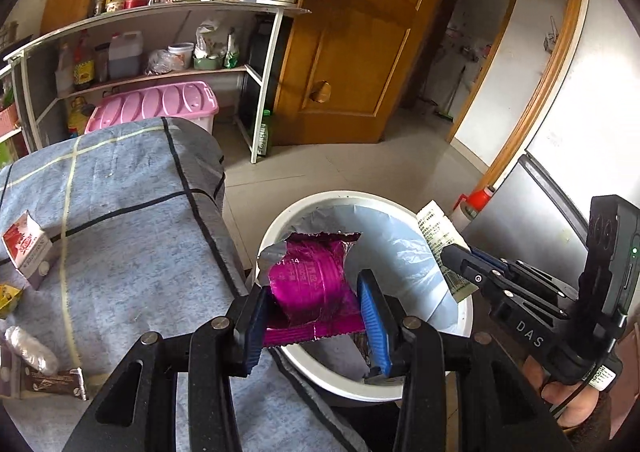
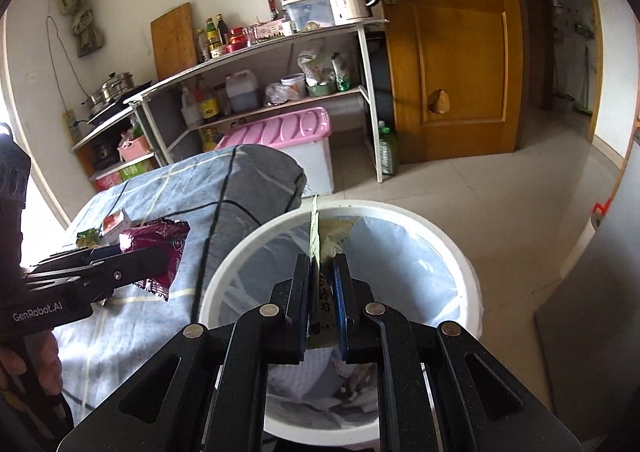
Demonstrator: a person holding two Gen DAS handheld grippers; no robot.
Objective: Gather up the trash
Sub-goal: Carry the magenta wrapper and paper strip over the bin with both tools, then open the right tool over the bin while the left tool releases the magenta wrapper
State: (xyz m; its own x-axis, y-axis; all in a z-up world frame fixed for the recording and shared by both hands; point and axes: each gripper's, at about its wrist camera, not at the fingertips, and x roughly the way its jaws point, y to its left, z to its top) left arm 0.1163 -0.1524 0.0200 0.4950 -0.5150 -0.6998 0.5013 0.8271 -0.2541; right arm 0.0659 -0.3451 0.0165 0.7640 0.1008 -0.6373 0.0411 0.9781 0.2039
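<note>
Your left gripper (image 1: 314,316) pinches the magenta foil wrapper (image 1: 310,284) at the rim of the white lined bin (image 1: 460,316) — your right gripper (image 2: 322,300), fingers pressed together on the green sachet (image 2: 320,248), hangs over the opening, ready for dropping. More trash waits on the table (image 1: 120,192).

"DAS" – right hand-held gripper (image 1: 448,258), "GenRobot.AI" – left hand-held gripper (image 2: 160,252)

Hidden and cut-off parts

The white bin's (image 2: 448,252) bottom at six o'clock is blocked by gripper linkage; small print on the pale packet (image 2: 320,292) is unreadable; the chocolate wrapper (image 1: 52,382) at eight o'clock lies partly beyond the lens edge.
</note>
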